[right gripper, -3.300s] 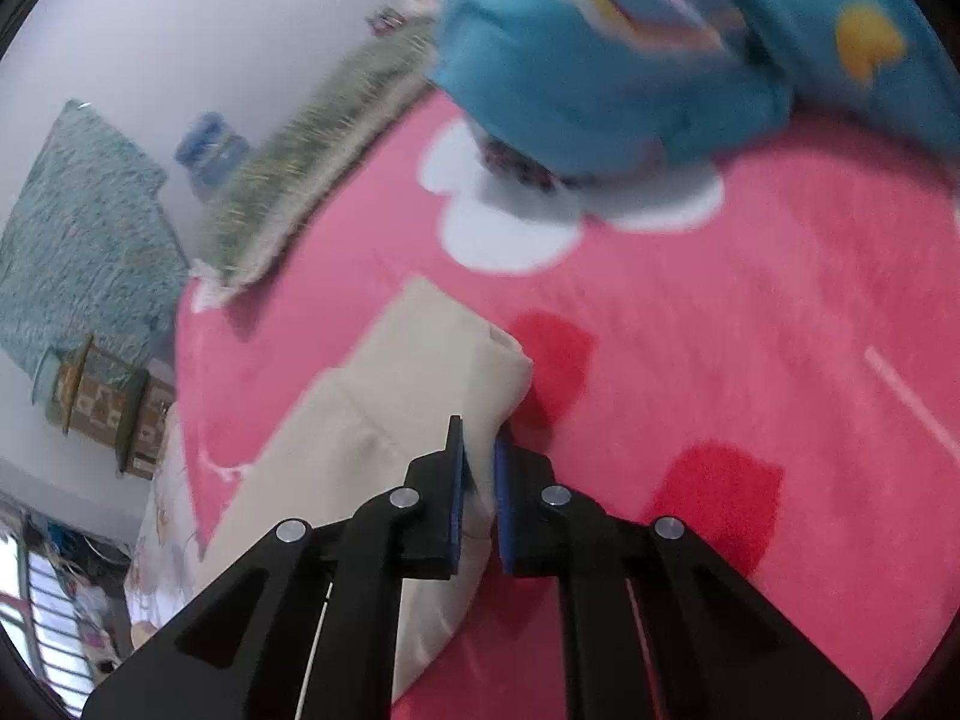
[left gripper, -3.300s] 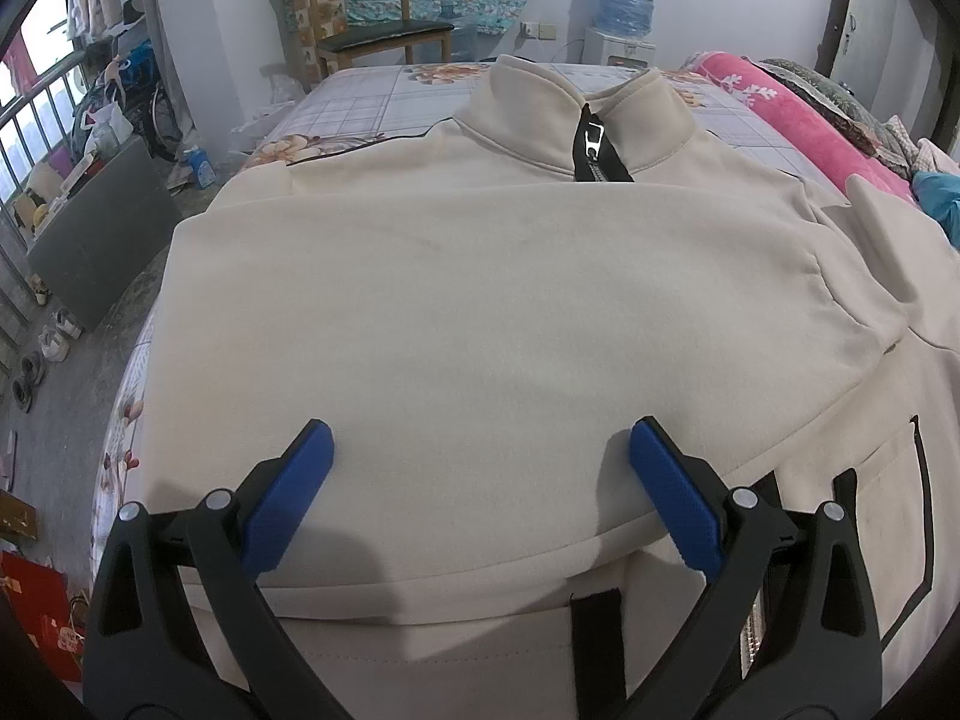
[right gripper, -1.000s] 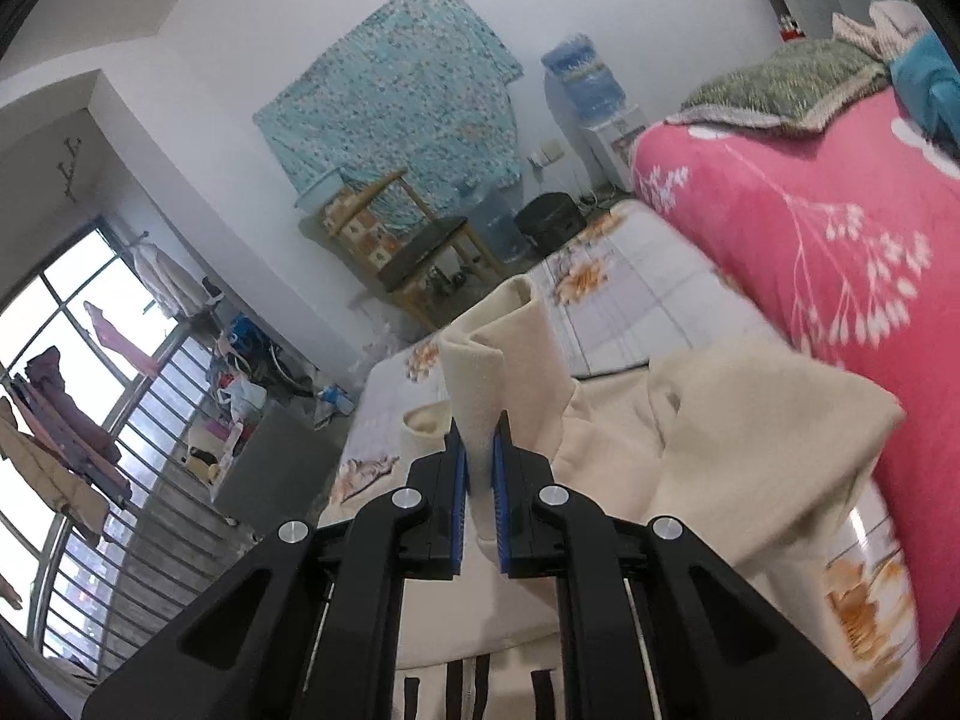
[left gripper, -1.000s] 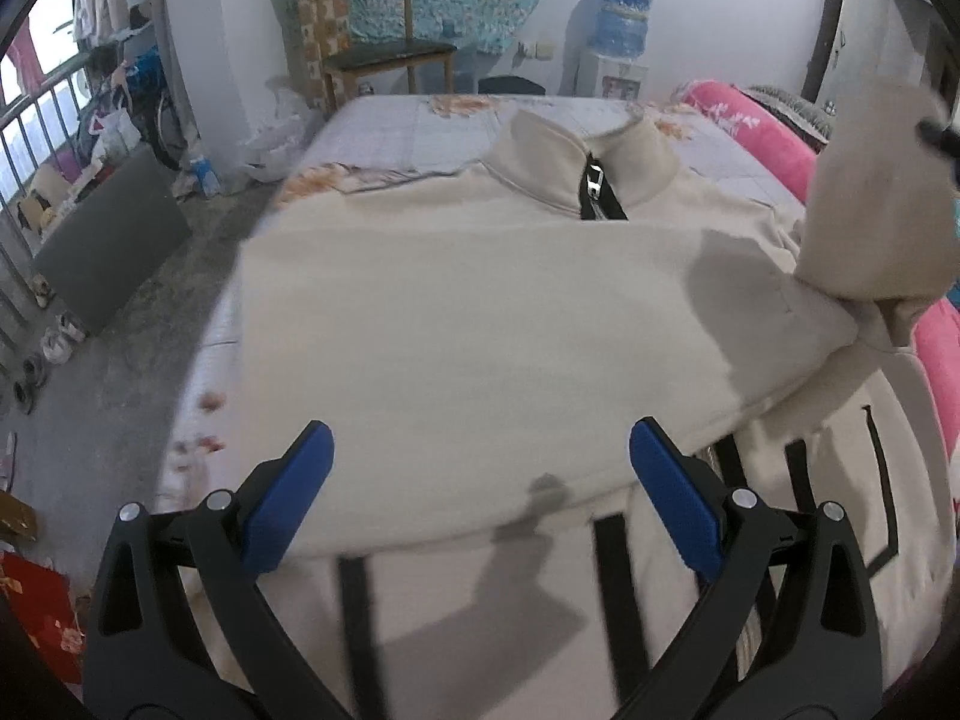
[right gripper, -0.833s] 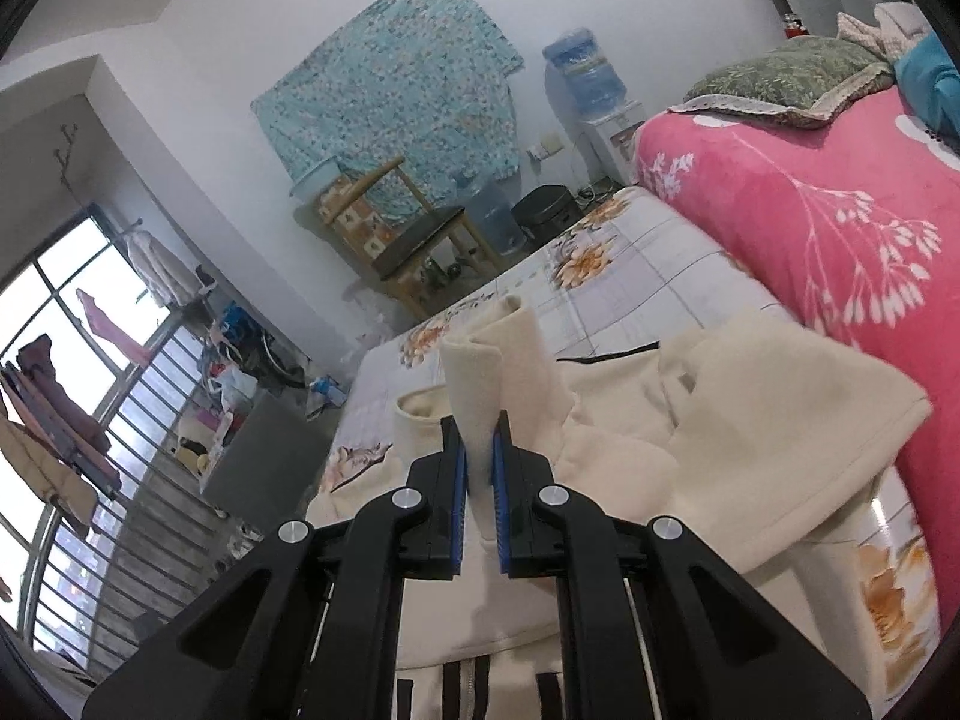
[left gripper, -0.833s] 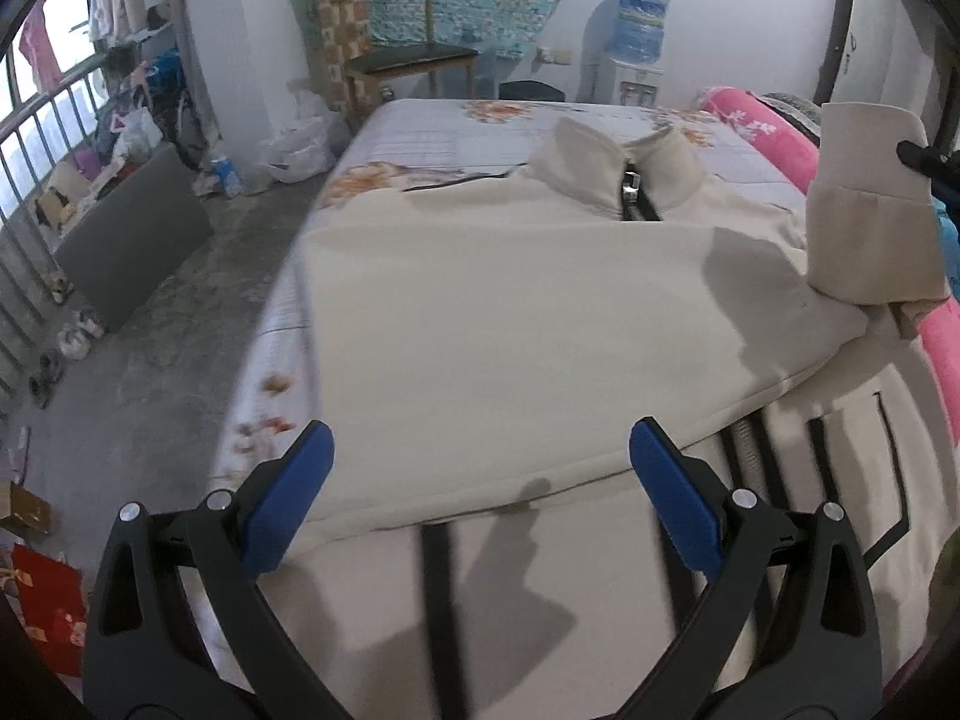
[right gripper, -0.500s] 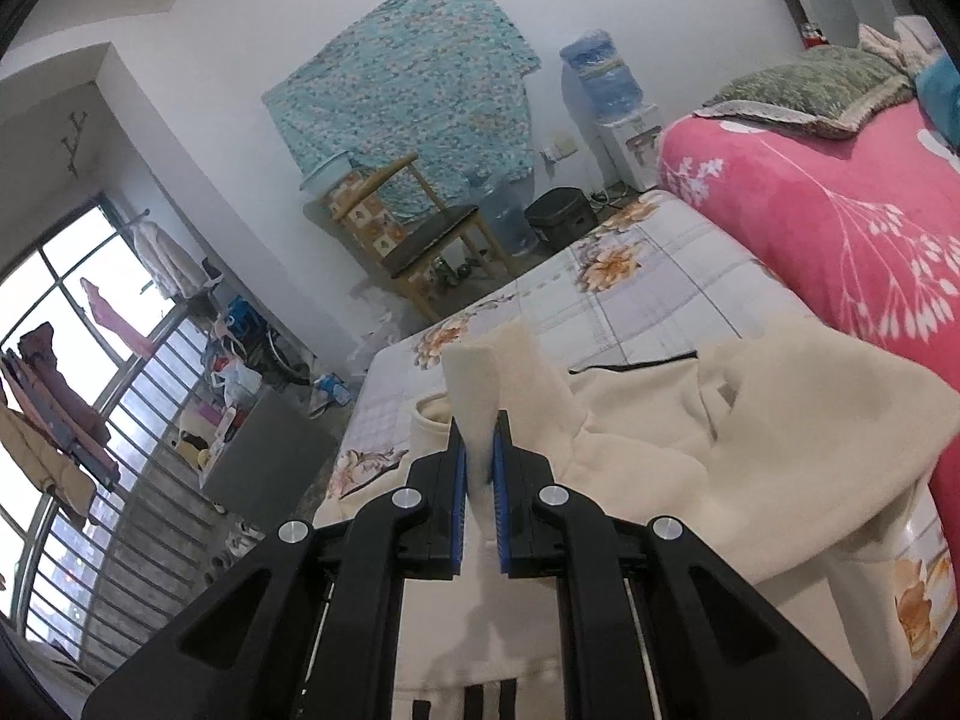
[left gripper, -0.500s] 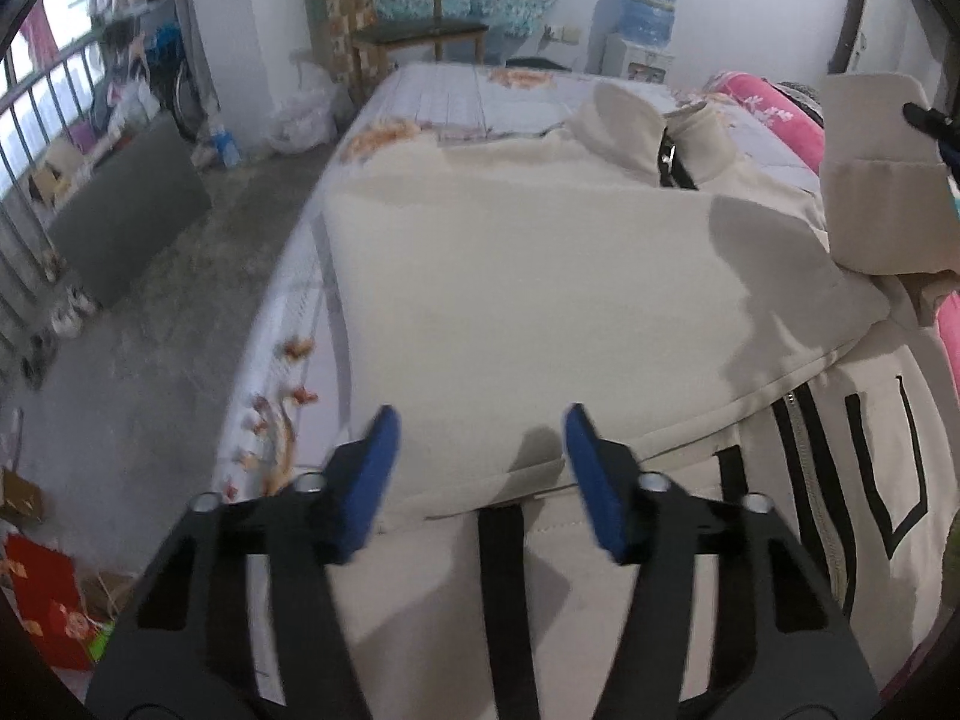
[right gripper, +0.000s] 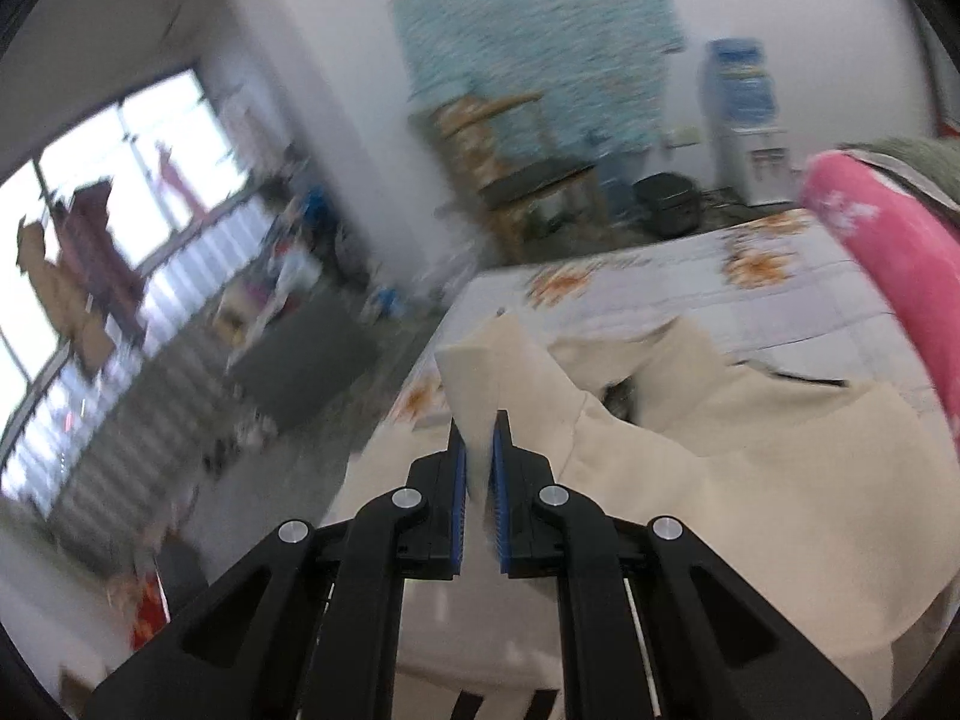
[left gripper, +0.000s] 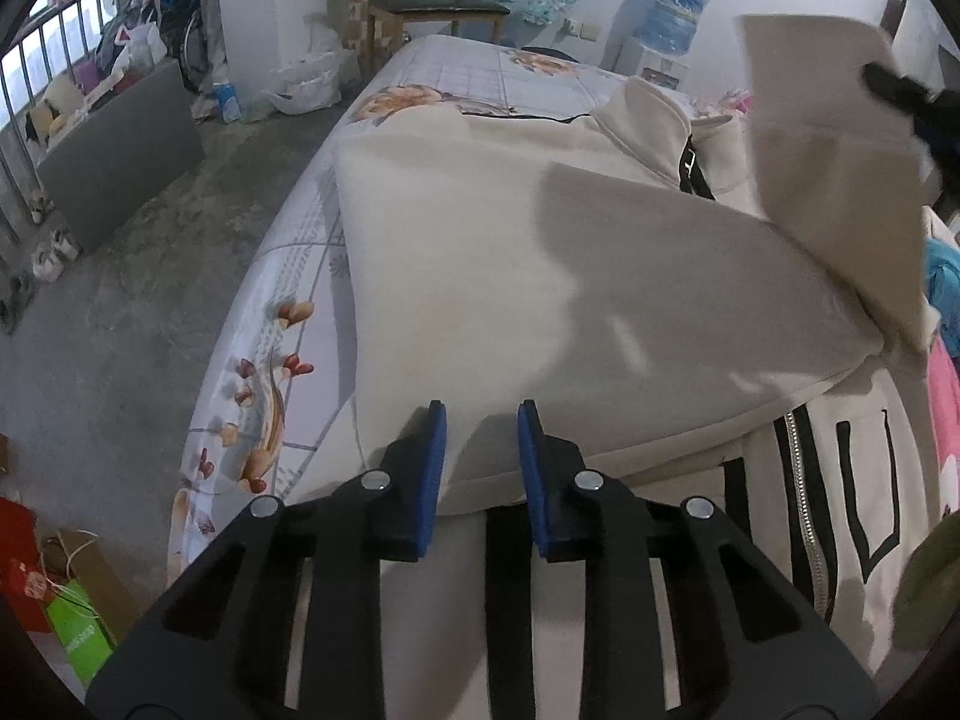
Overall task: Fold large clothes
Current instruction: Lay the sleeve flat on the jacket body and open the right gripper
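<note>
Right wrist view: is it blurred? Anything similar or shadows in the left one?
Right wrist view: room background smeared by motion blur, while the right gripper and the pinched sleeve cuff stay fairly sharp. Left wrist view: sharp, with fisheye bending at the edges and a broad shadow on the cream jacket.

Spread on the bed [left gripper: 414, 69], directly ahead of the left gripper [left gripper: 477, 441]: the jacket [left gripper: 540, 276], its folded-over edge just beyond the fingertips, collar [left gripper: 651, 126] farther ahead and to the right. Raised at far right of the left gripper: the sleeve [left gripper: 834, 138], clamped in the right gripper [right gripper: 478, 462] with its cuff end standing up past the fingertips. Ahead and right of the right gripper: the rest of the jacket on the bed. Beyond the bed's far end: chair [left gripper: 441, 0] and water dispenser [left gripper: 669, 18]. Left of the left gripper: floor [left gripper: 132, 300].
</note>
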The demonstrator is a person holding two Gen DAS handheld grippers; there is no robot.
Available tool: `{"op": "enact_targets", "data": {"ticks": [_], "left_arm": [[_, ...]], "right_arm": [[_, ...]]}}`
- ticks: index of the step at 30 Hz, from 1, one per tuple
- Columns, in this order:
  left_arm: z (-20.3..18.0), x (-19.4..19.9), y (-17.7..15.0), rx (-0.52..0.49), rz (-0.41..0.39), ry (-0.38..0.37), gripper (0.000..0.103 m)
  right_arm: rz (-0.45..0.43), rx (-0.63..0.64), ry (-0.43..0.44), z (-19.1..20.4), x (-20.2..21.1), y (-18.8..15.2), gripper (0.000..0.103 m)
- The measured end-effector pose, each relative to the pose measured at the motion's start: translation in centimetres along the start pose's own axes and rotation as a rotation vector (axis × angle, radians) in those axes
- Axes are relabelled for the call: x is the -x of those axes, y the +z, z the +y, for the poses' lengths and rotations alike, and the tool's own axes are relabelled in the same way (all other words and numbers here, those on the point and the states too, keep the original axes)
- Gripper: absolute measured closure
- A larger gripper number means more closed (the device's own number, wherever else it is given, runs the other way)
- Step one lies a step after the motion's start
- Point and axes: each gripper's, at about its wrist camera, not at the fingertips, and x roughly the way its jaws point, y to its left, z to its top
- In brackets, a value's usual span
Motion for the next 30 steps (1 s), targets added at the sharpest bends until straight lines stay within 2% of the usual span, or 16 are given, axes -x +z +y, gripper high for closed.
{"op": "enact_targets", "data": {"ticks": [5, 8, 9, 10, 12, 16, 20, 22, 24, 27, 28, 30], "left_arm": [[0.3, 0.1, 0.0, 0.014, -0.010, -0.014, 0.080], [0.7, 0.3, 0.3, 0.040, 0.007, -0.046, 0.080], [0.8, 0.5, 0.4, 0.049, 0.012, -0.060, 0.080], [1.0, 0.8, 0.5, 0.058, 0.019, -0.071, 0.080], [1.3, 1.4, 0.8, 0.071, 0.027, -0.098, 0.079], [1.3, 2.9, 2.1, 0.126, 0.017, -0.213, 0.075], [-0.4, 2.2, 4.1, 0.153, 0.028, -0.318, 0.071], [-1.7, 1.1, 4.9, 0.146, 0.046, -0.334, 0.065], [-2.7, -1.0, 5.7, 0.145, 0.076, -0.304, 0.064], [-3.6, -4.1, 6.7, 0.133, 0.106, -0.174, 0.065], [-3.8, -4.9, 6.9, 0.129, 0.112, -0.156, 0.065], [-4.6, -5.2, 7.2, 0.097, 0.085, -0.119, 0.066]], "right_arm": [[0.221, 0.084, 0.033, 2.3, -5.1, -3.9, 0.089], [0.374, 0.042, 0.078, 2.1, -7.6, -6.2, 0.068], [0.406, 0.004, 0.110, 1.7, -7.8, -6.7, 0.056], [0.412, -0.030, 0.137, 1.2, -7.4, -7.0, 0.047], [0.383, -0.078, 0.180, 0.2, -5.9, -7.0, 0.039], [0.285, -0.196, 0.195, -3.3, -1.5, -6.7, 0.036], [0.227, -0.265, 0.106, -6.3, 2.0, -7.4, 0.036], [0.222, -0.272, 0.045, -7.4, 3.2, -8.2, 0.036], [0.223, -0.284, 0.017, -8.1, 4.2, -9.0, 0.036], [0.215, -0.272, -0.043, -8.3, 5.3, -10.0, 0.036], [0.213, -0.260, -0.063, -8.3, 5.6, -10.2, 0.036], [0.207, -0.244, -0.091, -8.7, 6.1, -10.1, 0.036]]}}
